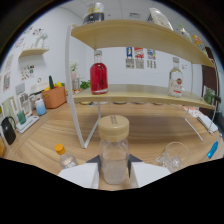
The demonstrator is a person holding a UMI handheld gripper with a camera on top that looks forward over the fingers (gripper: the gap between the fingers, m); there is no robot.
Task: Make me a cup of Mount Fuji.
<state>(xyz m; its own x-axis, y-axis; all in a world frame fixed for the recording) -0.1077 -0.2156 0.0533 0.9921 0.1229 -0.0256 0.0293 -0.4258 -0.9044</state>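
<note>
While the gripper (114,171) looks forward along its two white fingers (80,175), they sit narrowly parted and press on either side of a clear jar (114,155), holding it upright between them. Its wide tan lid (113,127) is on, and its glass body looks nearly empty. Just beyond the fingers, an empty glass (172,156) stands to one side and a small orange-capped bottle (64,157) to the other. Farther back, a red bottle (98,73) stands on the wooden shelf (140,93).

home-style drinks bar, liquor bottles (99,73) on wooden shelves (140,93), glassware (173,156), wooden counter (60,127)
</note>
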